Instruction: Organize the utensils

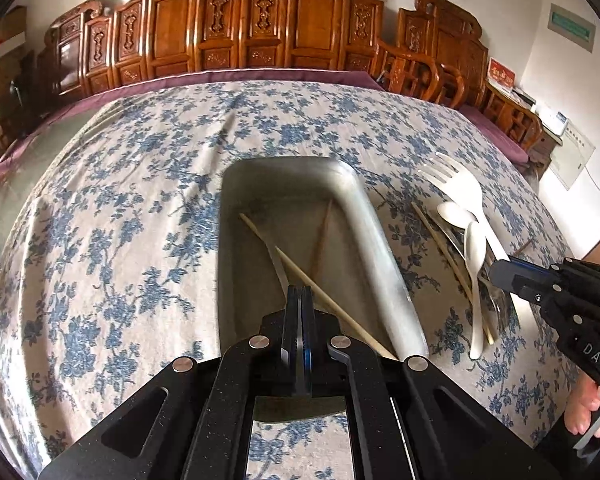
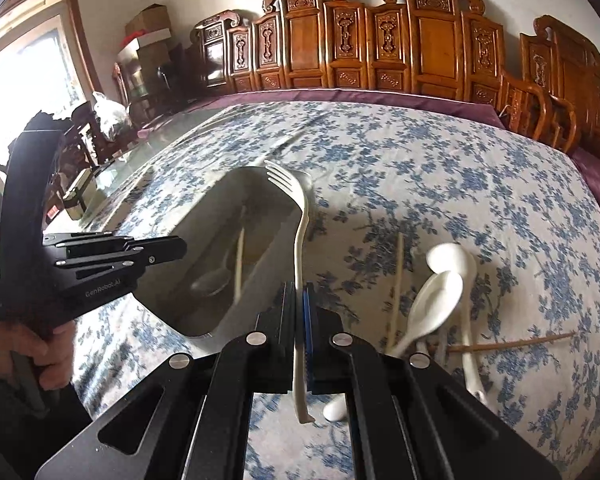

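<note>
The right gripper [image 2: 300, 292] is pinching one white fork [image 2: 300, 216] above the metal tray's [image 1: 376, 240] edge; the left gripper [image 1: 299, 294] is hovering closed and empty over the tray, which is holding two chopsticks [image 1: 324, 292]. Two white spoons [image 2: 432, 300] are lying beside it.

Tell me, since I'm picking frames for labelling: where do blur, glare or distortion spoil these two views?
Left wrist view: fisheye bends the table edge, and the metal tray rim is motion-smeared. Right wrist view: the window at left is blown out white, the white spoons are blurred, the white fork in the right gripper stays fairly sharp.
</note>
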`<state>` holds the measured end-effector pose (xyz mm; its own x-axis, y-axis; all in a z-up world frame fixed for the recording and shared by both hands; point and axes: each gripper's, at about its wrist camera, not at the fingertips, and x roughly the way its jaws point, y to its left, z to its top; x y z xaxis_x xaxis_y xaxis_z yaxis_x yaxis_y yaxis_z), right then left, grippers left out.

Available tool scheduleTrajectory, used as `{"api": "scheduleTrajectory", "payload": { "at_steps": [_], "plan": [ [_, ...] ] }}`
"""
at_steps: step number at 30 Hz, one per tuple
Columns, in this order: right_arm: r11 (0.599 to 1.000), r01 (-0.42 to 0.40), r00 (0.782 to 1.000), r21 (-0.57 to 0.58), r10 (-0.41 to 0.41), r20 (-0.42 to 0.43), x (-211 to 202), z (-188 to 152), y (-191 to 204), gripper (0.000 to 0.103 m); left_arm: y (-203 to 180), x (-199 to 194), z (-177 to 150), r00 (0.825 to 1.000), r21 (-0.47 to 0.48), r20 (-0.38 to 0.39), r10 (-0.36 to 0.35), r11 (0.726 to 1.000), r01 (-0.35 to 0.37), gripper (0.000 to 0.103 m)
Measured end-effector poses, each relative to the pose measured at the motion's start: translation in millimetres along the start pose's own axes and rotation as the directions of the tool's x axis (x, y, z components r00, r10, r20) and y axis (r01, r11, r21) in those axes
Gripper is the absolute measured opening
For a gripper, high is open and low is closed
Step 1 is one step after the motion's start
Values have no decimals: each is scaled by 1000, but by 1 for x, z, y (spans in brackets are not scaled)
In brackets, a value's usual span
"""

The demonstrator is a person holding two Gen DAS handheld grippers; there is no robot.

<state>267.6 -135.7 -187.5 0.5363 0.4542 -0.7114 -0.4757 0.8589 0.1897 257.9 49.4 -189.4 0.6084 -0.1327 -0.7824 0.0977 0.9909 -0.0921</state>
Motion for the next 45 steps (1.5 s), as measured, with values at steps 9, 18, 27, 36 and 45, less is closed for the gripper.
{"api": "scheduleTrajectory", "payload": {
  "at_steps": [9,18,27,36,45],
  "plan": [
    [999,-21,1000,-24,21,-7,29,17,31,5,24,-7,5,999,-40,26,37,999,-36,1],
    [999,-47,999,1,47,-24,56,29,43,5,44,-6,7,998,-82,25,56,995,-53,1],
    [996,-86,995,32,88,-54,82,37,46,6,52,-7,7,997,-102,25,69,993,-66,2],
    [991,-133,990,12,134,-46,72,30,43,14,50,-8,7,997,-97,26,69,993,-67,2],
    [1000,-5,1000,-20,6,11,0,6,-13,14,19,-22,8,998,-45,64,28,999,-25,31]
  ]
}}
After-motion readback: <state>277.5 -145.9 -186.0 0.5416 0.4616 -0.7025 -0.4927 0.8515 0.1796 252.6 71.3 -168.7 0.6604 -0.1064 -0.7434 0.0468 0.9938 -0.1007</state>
